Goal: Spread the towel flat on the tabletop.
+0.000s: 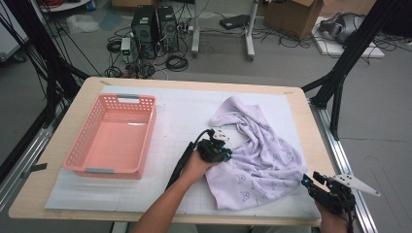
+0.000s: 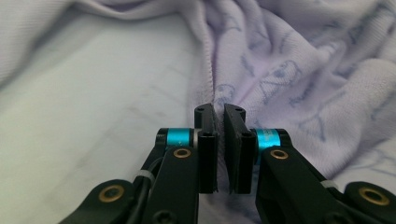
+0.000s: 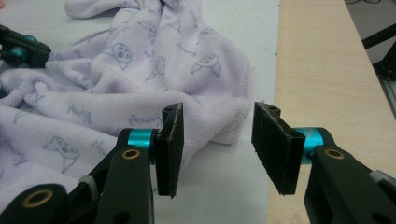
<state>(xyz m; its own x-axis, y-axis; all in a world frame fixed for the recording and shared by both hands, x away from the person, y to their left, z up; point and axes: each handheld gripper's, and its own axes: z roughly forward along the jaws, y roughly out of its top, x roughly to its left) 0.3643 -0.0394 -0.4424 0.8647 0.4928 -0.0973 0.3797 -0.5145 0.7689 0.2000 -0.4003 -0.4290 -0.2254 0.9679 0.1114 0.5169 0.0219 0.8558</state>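
Note:
A pale lilac towel (image 1: pixel 262 145) with small printed figures lies crumpled on the right half of the white mat (image 1: pixel 182 114). My left gripper (image 1: pixel 222 156) sits at the towel's left edge. In the left gripper view its jaws (image 2: pixel 218 109) stand almost together with the towel's (image 2: pixel 303 70) hem pinched between the pads. My right gripper (image 1: pixel 311 182) hovers at the table's front right, just off the towel's near right corner. In the right gripper view its jaws (image 3: pixel 217 116) are open, with the towel's (image 3: pixel 154 60) corner lying just beyond them on the mat, untouched.
A pink slatted basket (image 1: pixel 102 171) stands hollow side up on the mat's left half. Bare wood (image 1: pixel 316 141) borders the mat on the right, close to the table edge. The left gripper (image 3: pixel 18 49) shows far left in the right gripper view.

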